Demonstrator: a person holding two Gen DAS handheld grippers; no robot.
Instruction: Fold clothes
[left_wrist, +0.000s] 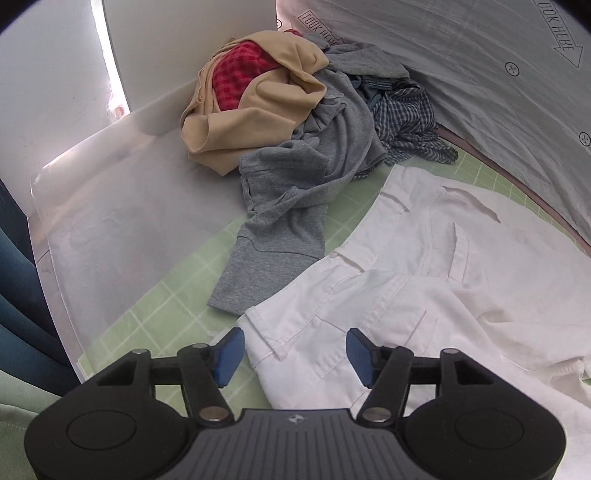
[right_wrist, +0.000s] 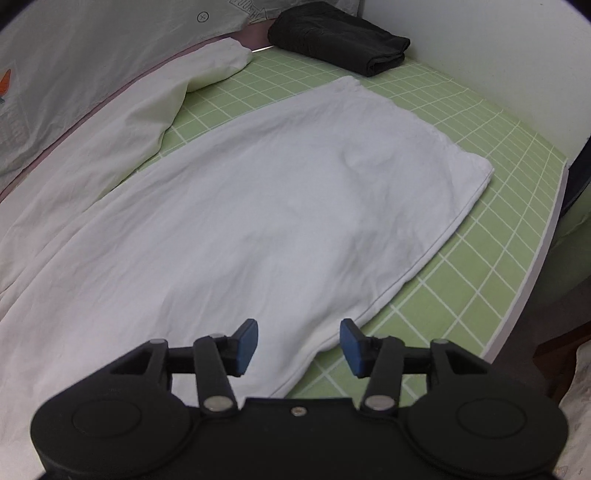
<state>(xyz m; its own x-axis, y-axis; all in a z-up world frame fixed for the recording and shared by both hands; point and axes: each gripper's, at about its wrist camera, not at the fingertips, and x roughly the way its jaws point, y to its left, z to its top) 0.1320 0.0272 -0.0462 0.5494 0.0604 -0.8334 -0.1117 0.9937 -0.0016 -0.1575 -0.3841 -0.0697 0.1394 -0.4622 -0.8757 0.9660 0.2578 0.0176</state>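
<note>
the left claw (left_wrist: 294, 355) hangs spread and empty over the collar end of the white shirt (left_wrist: 406, 295), whose right part runs out of the left view, while the right claw (right_wrist: 299, 345) is likewise spread and empty over the shirt's near edge, with the hem end flat on the green grid mat (right_wrist: 480, 258). bare mat lies open to the right up to the desk's white edge (right_wrist: 532, 266). farther off, a grey tee (left_wrist: 288, 221) touches the shirt and half hides a beige, red and blue-check pile (left_wrist: 258, 92), and a folded black garment (right_wrist: 340, 37) sits well apart by the far wall.
</note>
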